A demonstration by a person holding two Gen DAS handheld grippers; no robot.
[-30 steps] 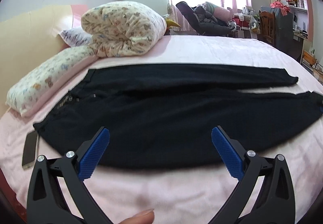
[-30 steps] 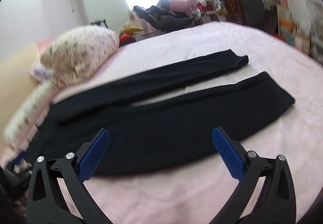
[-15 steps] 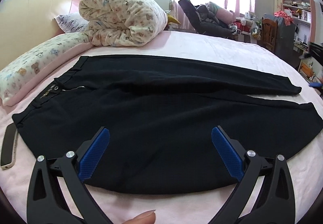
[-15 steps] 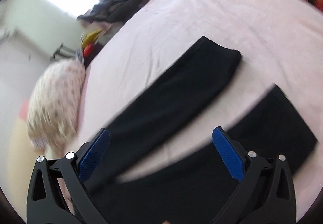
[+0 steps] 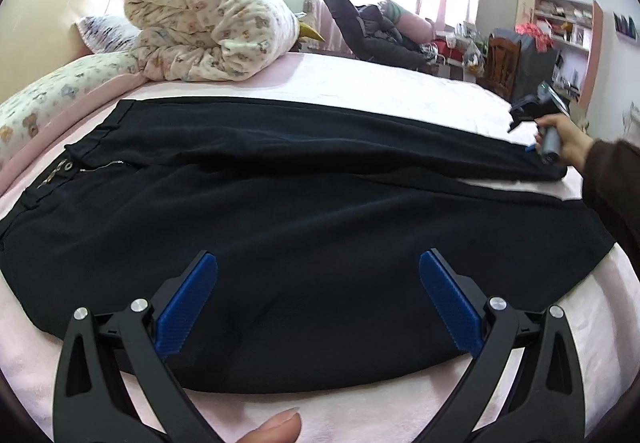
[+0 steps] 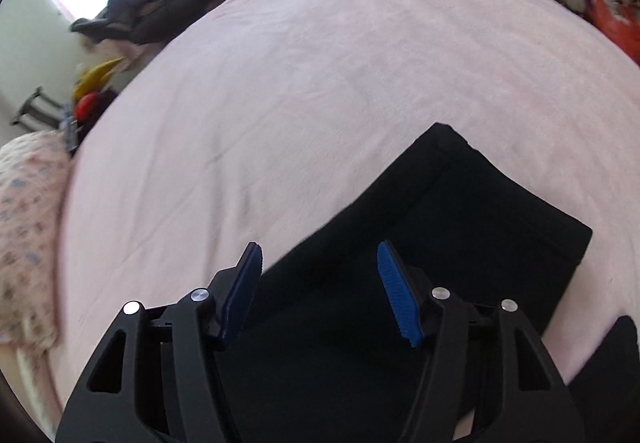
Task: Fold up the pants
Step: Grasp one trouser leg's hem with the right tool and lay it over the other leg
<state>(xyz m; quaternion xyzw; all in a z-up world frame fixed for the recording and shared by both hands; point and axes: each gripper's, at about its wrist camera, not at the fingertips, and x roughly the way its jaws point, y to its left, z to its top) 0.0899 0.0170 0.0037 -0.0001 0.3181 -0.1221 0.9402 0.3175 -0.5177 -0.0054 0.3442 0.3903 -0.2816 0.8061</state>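
Observation:
Black pants (image 5: pixel 280 203) lie flat on the pink bed (image 5: pixel 380 83), waistband at the left, both legs running right. My left gripper (image 5: pixel 318 299) is open and empty, low over the near leg's thigh. My right gripper (image 6: pixel 320 283) is open, partly narrowed, just above the far leg (image 6: pixel 460 223) near its hem, over that leg's far edge. In the left wrist view the right gripper (image 5: pixel 536 123) shows in a hand at the far leg's end.
A rolled floral quilt (image 5: pixel 208 27) and pillows (image 5: pixel 60 91) sit at the head of the bed. A chair piled with clothes (image 5: pixel 376 35) and shelves (image 5: pixel 560 27) stand beyond the far side. Bare pink sheet (image 6: pixel 320 83) stretches past the pant hem.
The right gripper swung down to the far leg's hem and narrowed its jaws. The left gripper moved lower and closer over the near leg.

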